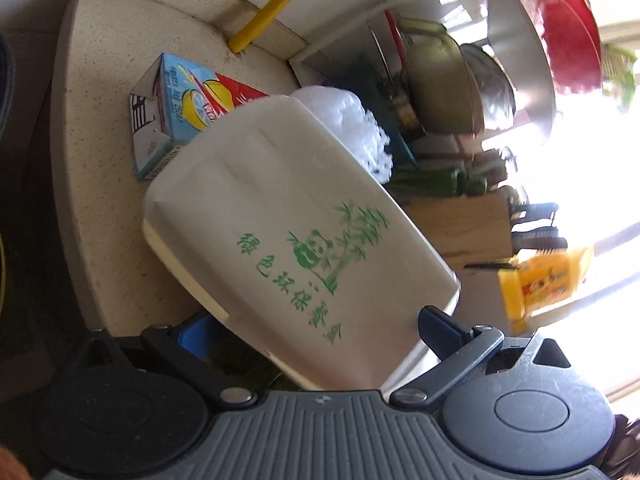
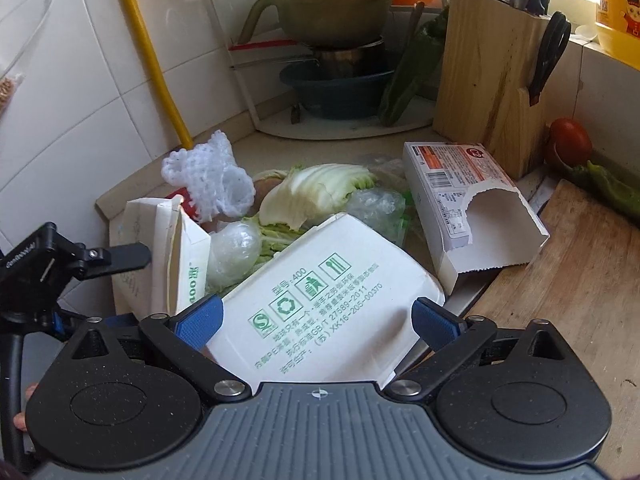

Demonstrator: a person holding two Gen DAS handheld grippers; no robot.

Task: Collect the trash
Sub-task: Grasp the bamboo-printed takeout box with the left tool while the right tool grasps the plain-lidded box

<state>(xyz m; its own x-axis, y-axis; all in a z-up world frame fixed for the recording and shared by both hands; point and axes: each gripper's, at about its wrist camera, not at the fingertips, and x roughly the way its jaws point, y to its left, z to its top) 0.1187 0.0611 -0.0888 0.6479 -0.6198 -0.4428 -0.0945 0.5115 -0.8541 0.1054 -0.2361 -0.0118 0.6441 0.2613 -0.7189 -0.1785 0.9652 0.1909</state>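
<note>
I see the white paper takeaway box with green print (image 2: 320, 308) lying tilted on the beige stone surface (image 1: 104, 152), its near end between the right claw (image 2: 316, 320)'s blue pads; jaws wide, contact uncertain. The left claw (image 1: 316, 332) likewise straddles this box, jaws wide, grip unclear. Behind the box: cabbage leaves (image 2: 316, 192), white foam fruit net (image 2: 208, 180), blue juice carton (image 1: 176, 116). Right of it: torn white cardboard carton (image 2: 472, 208).
</note>
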